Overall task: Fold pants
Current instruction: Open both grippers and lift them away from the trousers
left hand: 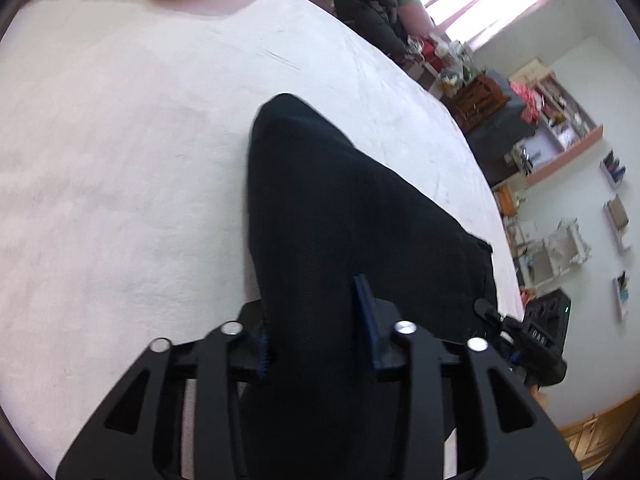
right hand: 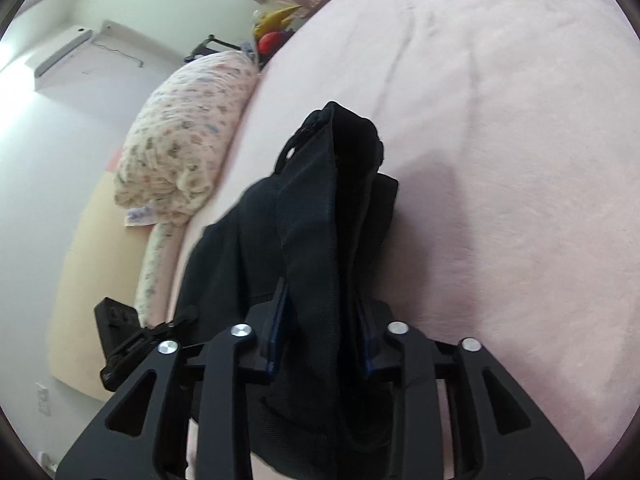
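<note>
Black pants filled the gap between the fingers of the left gripper and ran forward over the pink bedsheet. Whether its half-open jaws pressed the cloth could not be told. To the right, the right gripper had a bunched fold of the same pants between narrow jaws, pads on both sides touching it, beside a flowered quilt.

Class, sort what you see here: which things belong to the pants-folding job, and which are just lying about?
Job: black pants, left gripper, right gripper, pink bed sheet.

Lying about: floral quilt, wall shelf, air conditioner, dark clothes pile.
</note>
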Demonstrator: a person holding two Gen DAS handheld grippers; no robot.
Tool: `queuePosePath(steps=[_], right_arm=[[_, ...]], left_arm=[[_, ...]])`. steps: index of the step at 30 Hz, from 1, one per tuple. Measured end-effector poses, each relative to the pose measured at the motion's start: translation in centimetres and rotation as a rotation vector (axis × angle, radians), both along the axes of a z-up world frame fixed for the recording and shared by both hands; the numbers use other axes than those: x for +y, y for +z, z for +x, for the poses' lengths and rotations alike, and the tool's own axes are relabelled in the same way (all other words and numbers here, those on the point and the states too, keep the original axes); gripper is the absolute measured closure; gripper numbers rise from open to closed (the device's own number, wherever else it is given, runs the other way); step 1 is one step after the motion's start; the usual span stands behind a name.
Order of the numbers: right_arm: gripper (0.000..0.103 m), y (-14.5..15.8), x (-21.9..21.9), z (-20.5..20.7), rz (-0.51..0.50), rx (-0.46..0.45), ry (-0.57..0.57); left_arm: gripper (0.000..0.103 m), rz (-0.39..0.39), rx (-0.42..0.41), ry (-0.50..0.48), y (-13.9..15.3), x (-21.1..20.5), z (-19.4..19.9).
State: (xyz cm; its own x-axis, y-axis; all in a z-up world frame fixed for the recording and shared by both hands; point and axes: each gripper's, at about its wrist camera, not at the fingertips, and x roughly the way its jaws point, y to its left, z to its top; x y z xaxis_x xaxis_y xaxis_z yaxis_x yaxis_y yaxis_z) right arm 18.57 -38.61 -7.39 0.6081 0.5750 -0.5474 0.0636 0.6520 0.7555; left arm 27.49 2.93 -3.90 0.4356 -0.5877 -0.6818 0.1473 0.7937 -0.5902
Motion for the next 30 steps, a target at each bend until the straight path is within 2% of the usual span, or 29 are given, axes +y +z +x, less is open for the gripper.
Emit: queuePosePath(steps=[1, 3, 5, 7, 9, 11, 12, 14, 16, 18, 19, 20, 21, 23, 25, 27, 28, 29, 30], right_arm=[[0.053, 0.1, 0.1, -0.1, -0.022, 0.004, 0.002], [0.044, 0.8, 0.3, -0.6, -0.108, 0.036, 0.001], [0.042, 2.0, -0.2, -1.5, -0.173, 0.016, -0.027], [0.042, 4.2, -1.2, -3.1, -0.248, -0.059, -0.114], [0.042, 6.9, -0.6, -4.8, -0.322, -0.211, -0.143], [0.042, 8.3, 1.1, -5.2, -0.376, -0.277, -0.101], [0.043, 8.8, 3.0, -5.1, -0.426, -0.299, -0.052], [0.043, 8.8, 5.4, -4.8, -0.510, -0.313, 0.001], [0.043, 8.5, 8.1, -3.7, -0.582, -0.314, 0.049], [0.043, 7.1, 10.0, -2.8, -0.592, -0.281, 0.096], [0.042, 6.1, 10.5, -2.3, -0.618, -0.238, 0.111], [0.043, 5.3, 11.0, -2.0, -0.649, -0.196, 0.119], [0.043, 4.0, 11.7, -1.7, -0.701, -0.161, 0.141], [0.042, 3.0, 12.3, -2.1, -0.762, -0.177, 0.136], [0.042, 3.0, 12.4, -2.4, -0.767, -0.183, 0.112], [0.042, 3.6, 12.1, -2.6, -0.723, -0.179, 0.093], [0.037, 4.2, 11.7, -3.2, -0.691, -0.178, 0.073], [0.021, 4.8, 11.4, -3.9, -0.674, -0.186, 0.057], [0.012, 5.8, 11.1, -5.3, -0.667, -0.211, 0.024]], left_arm=[[0.045, 0.005, -0.006, 0.024, 0.0, 0.4, -0.2], [0.023, 0.052, -0.019, 0.097, 0.4, 1.7, -0.6], [0.019, 0.092, -0.054, 0.191, 1.6, 4.2, -1.3], [0.017, 0.140, -0.112, 0.276, 3.5, 5.8, -2.8], [0.013, 0.148, -0.207, 0.288, 5.7, 5.5, -4.6], [0.003, 0.147, -0.283, 0.217, 7.3, 3.4, -5.8], [0.002, 0.153, -0.314, 0.144, 8.0, 1.3, -6.4], [0.002, 0.178, -0.321, 0.049, 8.2, -2.4, -6.7], [0.002, 0.233, -0.319, -0.008, 7.6, -5.3, -6.7], [0.002, 0.311, -0.265, -0.037, 5.5, -7.5, -5.9], [0.002, 0.334, -0.237, -0.041, 4.6, -7.8, -5.8], [0.002, 0.390, -0.223, -0.037, 3.6, -8.5, -5.5], [0.002, 0.428, -0.229, -0.048, 2.8, -8.8, -5.6], [0.002, 0.523, -0.289, -0.069, 1.8, -10.1, -6.4], [0.002, 0.638, -0.339, -0.089, 0.9, -11.5, -7.3], [0.002, 0.701, -0.363, -0.098, 0.9, -12.0, -8.2], [0.002, 0.696, -0.380, -0.093, 1.4, -11.7, -9.2], [0.002, 0.671, -0.408, -0.095, 2.2, -11.3, -10.3], [0.002, 0.646, -0.462, -0.092, 3.1, -10.9, -12.3]])
